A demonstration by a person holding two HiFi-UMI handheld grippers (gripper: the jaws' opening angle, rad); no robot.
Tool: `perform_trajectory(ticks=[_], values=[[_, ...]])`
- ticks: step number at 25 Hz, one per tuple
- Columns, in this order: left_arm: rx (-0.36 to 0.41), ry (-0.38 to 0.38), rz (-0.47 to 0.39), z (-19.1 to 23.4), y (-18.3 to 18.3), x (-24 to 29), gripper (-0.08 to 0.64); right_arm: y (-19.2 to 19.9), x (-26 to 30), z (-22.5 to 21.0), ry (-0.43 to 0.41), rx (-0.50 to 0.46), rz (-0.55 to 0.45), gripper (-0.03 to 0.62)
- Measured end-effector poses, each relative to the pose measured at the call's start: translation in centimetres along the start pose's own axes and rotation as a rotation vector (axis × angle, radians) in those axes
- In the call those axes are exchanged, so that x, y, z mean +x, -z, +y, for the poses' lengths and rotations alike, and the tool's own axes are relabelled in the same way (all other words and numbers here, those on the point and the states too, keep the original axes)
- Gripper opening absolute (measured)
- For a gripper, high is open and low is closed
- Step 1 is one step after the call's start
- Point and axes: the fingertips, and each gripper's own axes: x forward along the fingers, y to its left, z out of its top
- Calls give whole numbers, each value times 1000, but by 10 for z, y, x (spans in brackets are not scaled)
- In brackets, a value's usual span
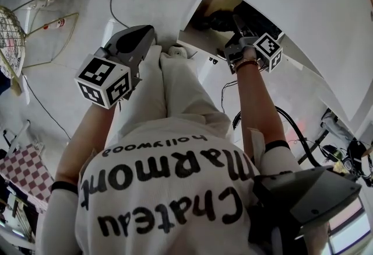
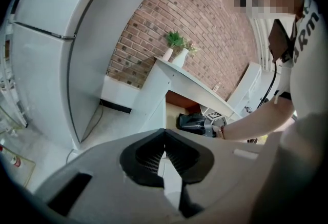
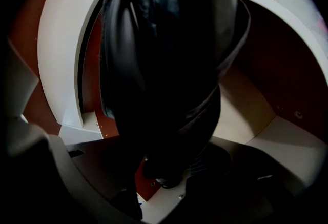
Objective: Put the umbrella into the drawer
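Note:
The black folded umbrella lies in the open drawer of a white desk. My right gripper reaches into that drawer. In the right gripper view the umbrella fills most of the picture, and the right gripper is shut on its near end. The drawer's tan bottom shows beside it. My left gripper hangs left of the drawer, apart from it. In its own view the left gripper is shut with nothing in it, and the umbrella shows far off in the drawer.
A white fridge stands left of the desk top, which carries potted plants before a brick wall. Wire racks stand on the floor at the left, a checkered cloth lower left, cables at the right.

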Motion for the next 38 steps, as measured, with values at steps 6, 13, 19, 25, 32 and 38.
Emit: perform_trajectory(ticks=[6, 13, 19, 25, 32, 38], values=[[-1, -2, -7, 0, 3, 0, 15, 0, 2, -7, 32, 27, 9, 236], [-13, -7, -8, -2, 11, -5, 15, 1, 5, -13, 58, 52, 25, 236], [-29, -11, -4, 0, 18, -10, 15, 0, 8, -13, 54, 66, 31, 236], [-34, -17, 1, 5, 22, -15, 15, 1, 9, -14, 55, 77, 37, 236], [-48, -20, 8, 7, 21, -18, 15, 1, 10, -17, 66, 84, 42, 236], [-61, -33, 15, 13, 24, -20, 15, -3, 15, -20, 78, 68, 38, 236]])
